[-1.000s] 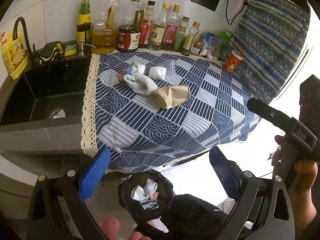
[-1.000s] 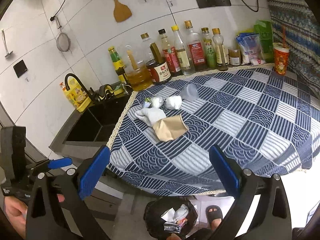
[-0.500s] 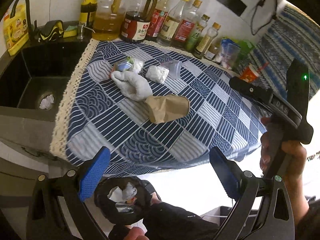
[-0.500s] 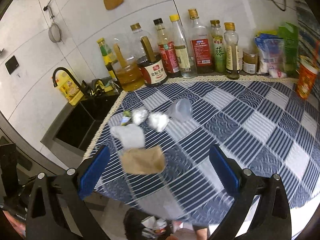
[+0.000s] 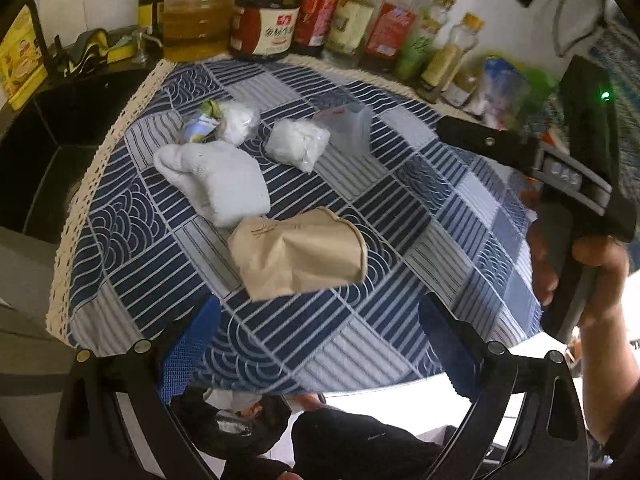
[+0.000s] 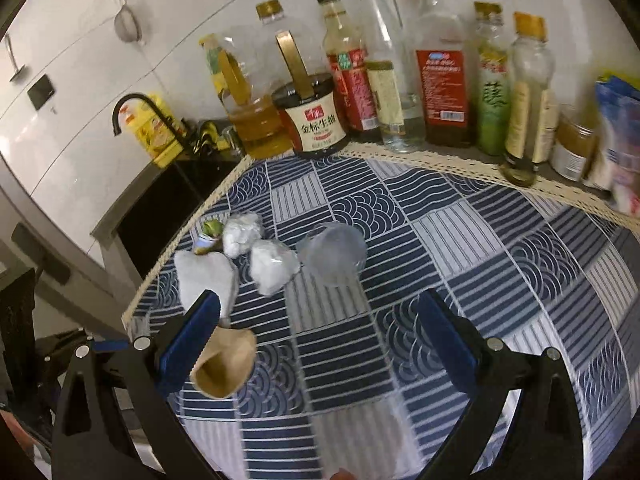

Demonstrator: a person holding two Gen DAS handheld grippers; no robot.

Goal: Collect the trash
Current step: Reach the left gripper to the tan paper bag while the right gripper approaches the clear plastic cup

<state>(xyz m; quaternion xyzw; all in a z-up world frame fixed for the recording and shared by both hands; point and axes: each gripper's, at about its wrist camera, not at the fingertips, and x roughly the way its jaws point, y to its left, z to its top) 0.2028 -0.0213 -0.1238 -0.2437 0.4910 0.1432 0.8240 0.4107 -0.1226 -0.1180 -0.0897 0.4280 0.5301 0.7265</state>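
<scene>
brown crushed paper cup (image 5: pixel 300 254) lies nearest the left gripper (image 5: pixel 320 344), its likeliest pick; both grippers' jaws released, right gripper (image 6: pixel 318 344) facing the clear plastic cup (image 6: pixel 334 254).

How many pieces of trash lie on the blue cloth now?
6: brown paper cup nearest, white sock-like wad behind it, colourful wrapper and white ball far left, bagged tissue, clear plastic cup. Smaller bits may be hidden.

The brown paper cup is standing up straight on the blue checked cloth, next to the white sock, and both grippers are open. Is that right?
Not quite. The brown paper cup is crushed and lying on its side, not standing. The left wrist view shows it on the blue checked cloth beside the white sock. Both the left gripper and right gripper are open.
</scene>
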